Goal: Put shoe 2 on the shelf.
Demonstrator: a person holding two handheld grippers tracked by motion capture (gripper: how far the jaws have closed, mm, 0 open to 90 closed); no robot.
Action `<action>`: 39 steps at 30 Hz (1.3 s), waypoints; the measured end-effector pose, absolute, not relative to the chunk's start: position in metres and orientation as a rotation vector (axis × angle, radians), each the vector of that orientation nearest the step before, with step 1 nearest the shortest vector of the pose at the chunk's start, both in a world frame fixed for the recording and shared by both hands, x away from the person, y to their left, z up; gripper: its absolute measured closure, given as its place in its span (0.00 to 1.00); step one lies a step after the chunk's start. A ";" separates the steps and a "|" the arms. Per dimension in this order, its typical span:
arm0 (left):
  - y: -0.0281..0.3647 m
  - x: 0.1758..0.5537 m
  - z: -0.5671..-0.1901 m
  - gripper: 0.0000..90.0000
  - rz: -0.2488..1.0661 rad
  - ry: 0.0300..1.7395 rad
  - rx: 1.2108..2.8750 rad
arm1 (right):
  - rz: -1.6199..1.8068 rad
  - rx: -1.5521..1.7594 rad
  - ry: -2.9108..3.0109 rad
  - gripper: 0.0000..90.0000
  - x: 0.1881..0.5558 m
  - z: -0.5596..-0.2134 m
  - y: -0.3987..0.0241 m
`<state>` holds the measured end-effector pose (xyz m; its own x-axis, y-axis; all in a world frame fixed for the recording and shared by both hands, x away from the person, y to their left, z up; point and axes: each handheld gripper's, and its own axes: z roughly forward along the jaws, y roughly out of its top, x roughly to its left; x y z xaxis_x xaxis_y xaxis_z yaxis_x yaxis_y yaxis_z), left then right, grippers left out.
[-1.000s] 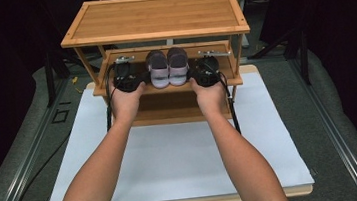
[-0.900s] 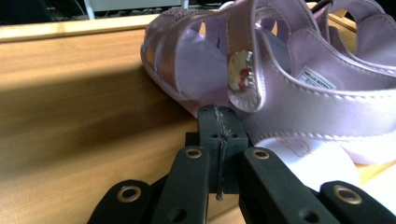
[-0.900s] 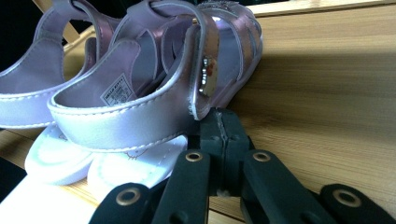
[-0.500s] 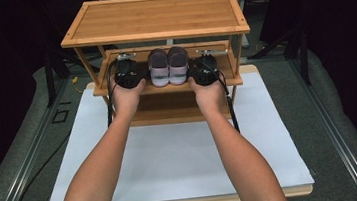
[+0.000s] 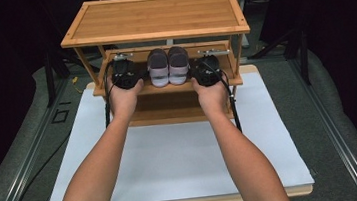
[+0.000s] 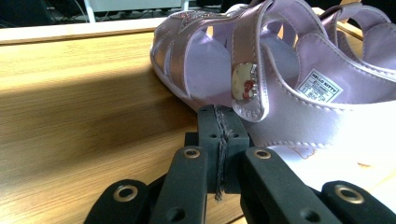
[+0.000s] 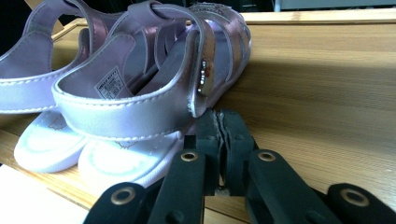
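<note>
**Both grippers beside the sandals on the shelf**

Nearest me, my left gripper (image 5: 124, 76) and right gripper (image 5: 206, 71) flank the lilac sandals (image 5: 168, 66), jaws closed on nothing; right's have just been parting slightly. The sandals sit on the bamboo rack's (image 5: 154, 18) middle shelf, under its top board.

Bamboo rack (image 5: 153, 20) on white board (image 5: 173, 161); lilac sandals (image 5: 168, 66) on middle shelf (image 5: 217, 82).
</note>
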<state>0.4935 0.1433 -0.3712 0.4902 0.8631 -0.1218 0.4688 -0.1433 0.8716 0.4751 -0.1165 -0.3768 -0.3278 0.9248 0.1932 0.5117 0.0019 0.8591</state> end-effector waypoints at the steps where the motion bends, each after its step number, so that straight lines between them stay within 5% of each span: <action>1: 0.145 0.492 -0.371 1.00 0.518 1.127 1.778 | 1.250 1.480 1.833 0.97 0.473 -0.377 -0.117; 39: 0.192 0.420 -0.327 1.00 0.494 0.990 1.741 | 1.297 1.238 1.886 0.96 0.409 -0.332 -0.133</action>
<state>0.4204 0.1920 -0.3274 0.5766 0.8074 -0.1252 0.3850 -0.1334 0.9132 0.4085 -0.1329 -0.3318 -0.4374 0.8966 0.0683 0.3846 0.1179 0.9156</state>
